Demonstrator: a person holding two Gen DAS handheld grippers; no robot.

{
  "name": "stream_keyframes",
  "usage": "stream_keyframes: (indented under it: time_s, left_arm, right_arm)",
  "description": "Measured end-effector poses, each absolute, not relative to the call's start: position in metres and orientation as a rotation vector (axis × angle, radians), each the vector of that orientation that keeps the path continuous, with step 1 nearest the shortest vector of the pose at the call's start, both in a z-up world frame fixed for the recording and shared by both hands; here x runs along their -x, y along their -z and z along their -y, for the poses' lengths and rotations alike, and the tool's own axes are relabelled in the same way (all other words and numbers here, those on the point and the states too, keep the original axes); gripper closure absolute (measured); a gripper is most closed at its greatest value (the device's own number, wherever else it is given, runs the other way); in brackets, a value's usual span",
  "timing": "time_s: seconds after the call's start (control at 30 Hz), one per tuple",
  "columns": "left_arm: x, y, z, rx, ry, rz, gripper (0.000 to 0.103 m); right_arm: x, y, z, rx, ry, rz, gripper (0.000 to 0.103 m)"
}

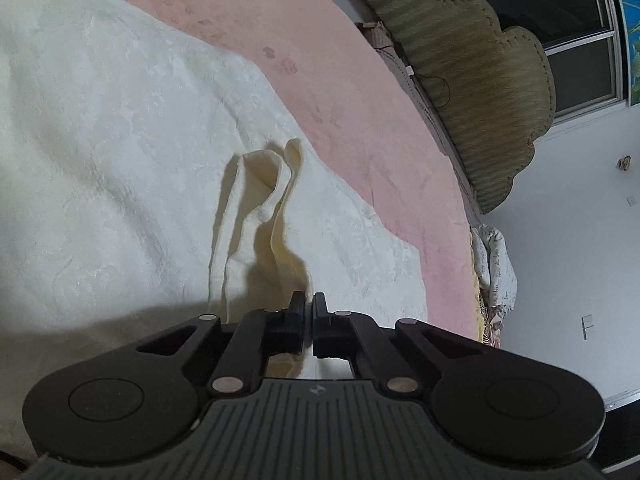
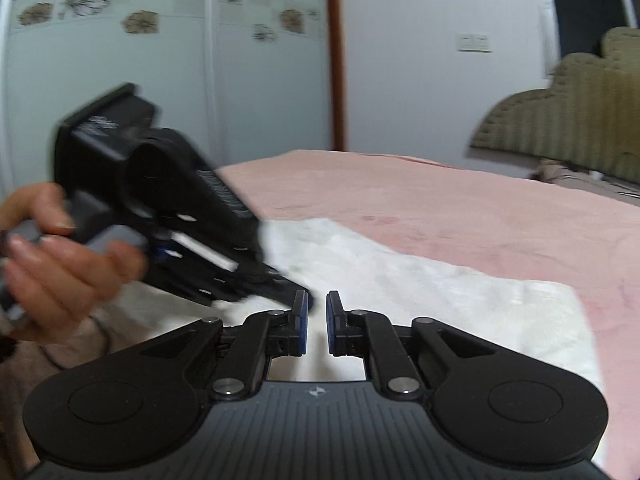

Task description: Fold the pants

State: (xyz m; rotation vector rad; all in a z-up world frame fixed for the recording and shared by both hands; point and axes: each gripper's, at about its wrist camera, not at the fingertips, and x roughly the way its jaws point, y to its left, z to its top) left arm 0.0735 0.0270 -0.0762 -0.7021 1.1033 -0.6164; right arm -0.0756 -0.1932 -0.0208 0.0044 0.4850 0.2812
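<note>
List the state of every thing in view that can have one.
Pants, spread on the pink sheet, one fold pulled up.
Left tongs, shut on that fold.
Right tongs, shut, nothing seen between them.

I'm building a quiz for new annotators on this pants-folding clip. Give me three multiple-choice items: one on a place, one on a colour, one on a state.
1. Where do the cream pants lie?
A. on a pink bedspread
B. on a wooden floor
C. over a chair

2. What colour are the pads of the right gripper?
A. red
B. blue
C. green

3. How is the left gripper?
A. wide open
B. out of view
C. closed at a raised fold of the pants

Answers:
1 A, the pink cover shows beyond the cloth's edges.
2 B, blue strips line the inner faces of both fingers.
3 C, its fingers nearly meet where the fold rises to them.
</note>
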Motion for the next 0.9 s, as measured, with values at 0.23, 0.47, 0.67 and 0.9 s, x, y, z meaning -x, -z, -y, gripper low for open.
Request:
stream_keyframes:
  time_s: [0.23, 0.47, 0.67, 0.9]
  left_arm:
    - [-0.046, 0.05, -0.042, 0.634, 0.627, -0.959, 0.103]
    - [-0.041, 0.077, -0.045, 0.564, 0.568, -1.062, 0.103]
    - [-0.037, 0.072, -0.045, 0.531, 0.572, -1.04, 0.103]
    - [-0.032, 0.068, -0.047, 0.51, 0.569, -1.033, 0.103]
  right_arm:
    - [0.076, 0.017, 0.213, -0.059, -0.169, -0.517, 0.093]
    - [0.08, 0.035, 0.216, -0.051, -0.179, -0.647, 0.092]
    - [0.081, 0.026, 0.242, -0.17, -0.153, -0.63, 0.088]
    - [0.087, 0.028, 0.198, 0.039, -0.316, -0.666, 0.088]
